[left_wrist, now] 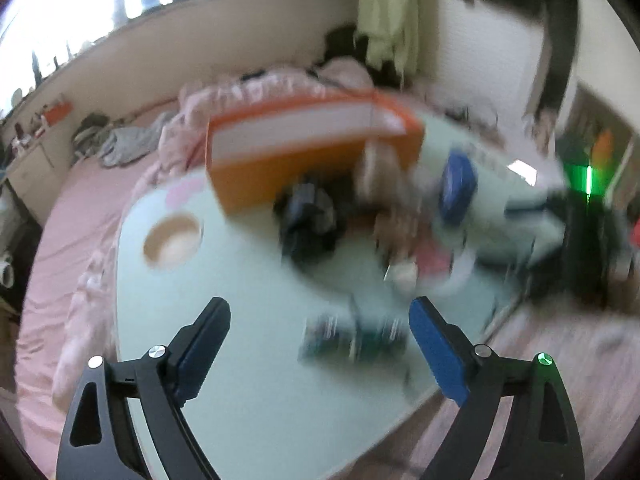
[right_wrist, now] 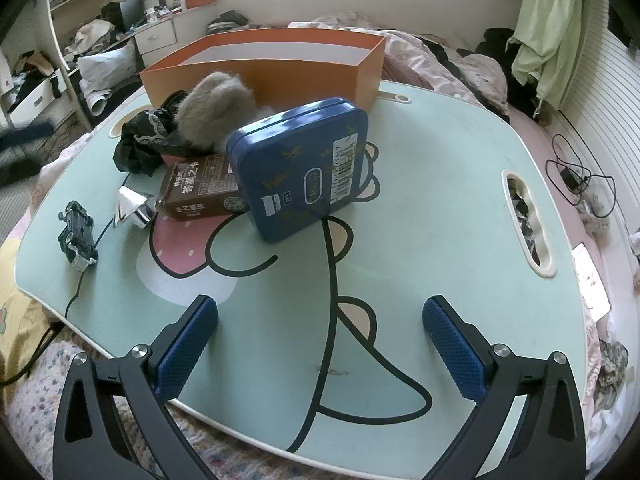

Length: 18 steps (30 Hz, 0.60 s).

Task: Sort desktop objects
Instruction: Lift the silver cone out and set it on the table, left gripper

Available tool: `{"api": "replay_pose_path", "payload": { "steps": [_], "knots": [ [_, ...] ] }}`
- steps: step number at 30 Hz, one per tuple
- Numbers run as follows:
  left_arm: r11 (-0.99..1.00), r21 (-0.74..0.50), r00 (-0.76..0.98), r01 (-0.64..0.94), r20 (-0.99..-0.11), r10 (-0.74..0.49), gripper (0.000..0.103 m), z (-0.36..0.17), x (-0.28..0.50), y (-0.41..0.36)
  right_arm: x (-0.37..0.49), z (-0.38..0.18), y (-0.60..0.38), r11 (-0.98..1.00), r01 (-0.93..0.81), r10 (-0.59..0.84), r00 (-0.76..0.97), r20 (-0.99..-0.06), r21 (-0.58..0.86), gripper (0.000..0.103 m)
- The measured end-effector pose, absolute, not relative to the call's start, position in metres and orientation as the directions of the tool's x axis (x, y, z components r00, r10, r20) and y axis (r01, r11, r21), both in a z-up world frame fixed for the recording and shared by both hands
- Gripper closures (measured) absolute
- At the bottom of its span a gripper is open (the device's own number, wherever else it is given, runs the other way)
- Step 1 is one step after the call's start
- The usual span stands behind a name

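The left wrist view is badly blurred. My left gripper (left_wrist: 320, 304) is open over the mint-green lap table (left_wrist: 248, 380), and a small dark green toy car (left_wrist: 352, 338) lies on the table between and just beyond its fingertips, untouched by the pads. Further back stand the orange box (left_wrist: 312, 148), a black bag (left_wrist: 308, 216) and the blue tin (left_wrist: 458, 188). My right gripper (right_wrist: 320, 306) is open and empty over the near table edge. Ahead of it are the blue tin (right_wrist: 304, 164), a brown carton (right_wrist: 200, 192), a grey furry lump (right_wrist: 216, 108), crumpled foil (right_wrist: 134, 206) and the toy car (right_wrist: 78, 236).
The open orange box (right_wrist: 264, 60) stands at the table's far edge. The table has a round cup hole (left_wrist: 172, 240) and a slot handle (right_wrist: 528, 224). Pink bedding (left_wrist: 80, 216) surrounds it. A black cable (right_wrist: 580, 184) lies on the bed to the right.
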<state>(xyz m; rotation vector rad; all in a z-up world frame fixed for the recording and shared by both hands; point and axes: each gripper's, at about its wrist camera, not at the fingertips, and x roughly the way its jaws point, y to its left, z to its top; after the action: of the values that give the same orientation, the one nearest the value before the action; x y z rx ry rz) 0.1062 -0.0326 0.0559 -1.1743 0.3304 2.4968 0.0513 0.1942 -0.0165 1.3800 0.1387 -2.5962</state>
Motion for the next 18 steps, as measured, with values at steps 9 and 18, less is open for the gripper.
{"api": "replay_pose_path", "payload": {
  "steps": [9, 18],
  "knots": [
    [-0.915, 0.060, -0.596, -0.398, -0.776, 0.208, 0.021, 0.015, 0.109, -0.048, 0.053, -0.017, 0.195, -0.978, 0.211, -0.122, -0.542, -0.832, 0.006, 0.000],
    [-0.953, 0.009, -0.641, -0.304, -0.742, 0.197, 0.028, 0.012, 0.077, -0.037, 0.053, -0.017, 0.193, -0.978, 0.209, -0.121, -0.539, -0.834, 0.007, 0.000]
  ]
}}
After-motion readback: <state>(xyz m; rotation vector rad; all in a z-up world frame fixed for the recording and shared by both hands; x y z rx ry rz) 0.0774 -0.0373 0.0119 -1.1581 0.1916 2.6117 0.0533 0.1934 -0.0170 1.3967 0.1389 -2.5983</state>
